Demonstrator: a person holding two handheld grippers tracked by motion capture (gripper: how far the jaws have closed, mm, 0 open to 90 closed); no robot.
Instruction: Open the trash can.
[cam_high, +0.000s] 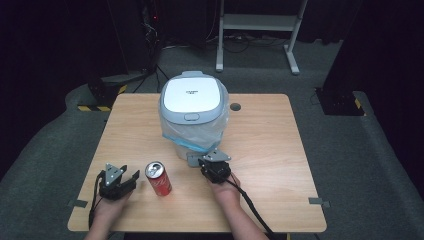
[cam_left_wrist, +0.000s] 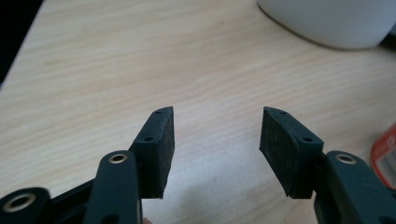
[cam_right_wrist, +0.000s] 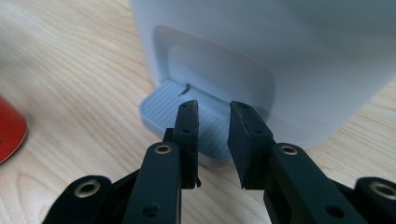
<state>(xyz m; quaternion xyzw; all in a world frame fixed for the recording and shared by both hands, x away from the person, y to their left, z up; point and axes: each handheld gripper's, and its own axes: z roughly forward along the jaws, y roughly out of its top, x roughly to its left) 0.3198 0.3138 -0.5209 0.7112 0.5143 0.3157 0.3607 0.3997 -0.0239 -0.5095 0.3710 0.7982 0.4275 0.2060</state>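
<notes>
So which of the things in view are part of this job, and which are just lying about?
Part of the job:
- pedal bin
- grey foot pedal
- red drinks can
- left gripper
- right gripper

Lying about:
- white frame on the floor
- black stand beside the table

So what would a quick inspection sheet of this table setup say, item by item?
Surface: wooden table, bare apart from the items below.
Job's things: white pedal bin with its lid down and a plastic liner; grey pedal at its base; red can upright.
Clutter: nothing seen.
Grippers: left gripper open over bare wood beside the can; right gripper narrowly open just above the pedal.
Cables: black cable trailing from right gripper.
Surroundings: grey floor, white frame legs behind.
</notes>
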